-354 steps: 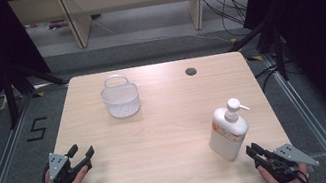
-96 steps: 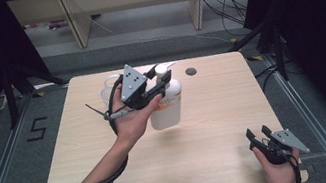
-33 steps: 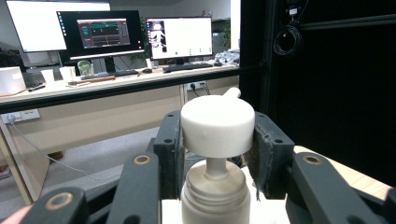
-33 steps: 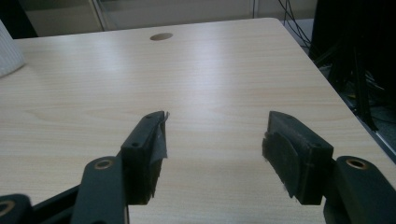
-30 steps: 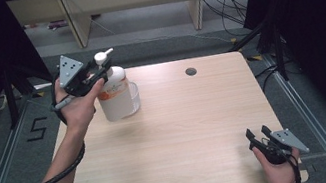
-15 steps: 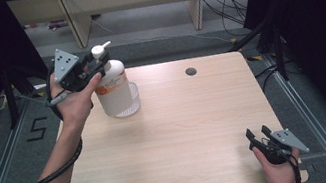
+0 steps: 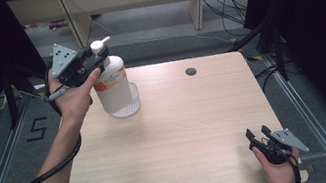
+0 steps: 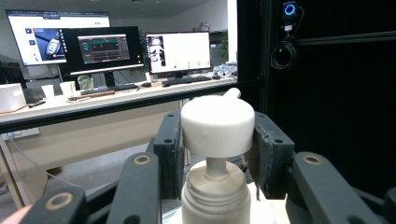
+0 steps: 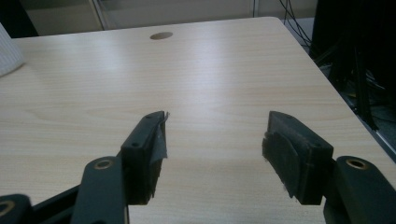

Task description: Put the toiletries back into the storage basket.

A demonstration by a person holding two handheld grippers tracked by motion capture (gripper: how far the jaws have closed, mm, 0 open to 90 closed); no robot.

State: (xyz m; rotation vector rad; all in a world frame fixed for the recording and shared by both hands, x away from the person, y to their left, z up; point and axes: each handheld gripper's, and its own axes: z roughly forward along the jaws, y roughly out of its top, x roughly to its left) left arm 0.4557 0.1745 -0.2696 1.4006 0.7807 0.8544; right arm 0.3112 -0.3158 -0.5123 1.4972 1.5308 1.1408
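Pump bottle [image 7: 112,82] pinched at pump head by left gripper [image 7: 95,63], base lowered into clear basket [image 7: 128,106], upper left of frame. Release left. Right gripper [image 7: 259,137] spread, idle, lower right of counter [image 7: 197,126].

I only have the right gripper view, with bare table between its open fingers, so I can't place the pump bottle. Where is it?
Observer: The pump bottle is over the far left corner of the table, held by the left gripper.
Operator: Gripped where?
Observer: The fingers clamp the white pump head from both sides, just above the neck.
Operator: Is it hanging free?
Observer: No, its base is down inside the clear basket. I cannot tell whether it rests on the basket's floor.
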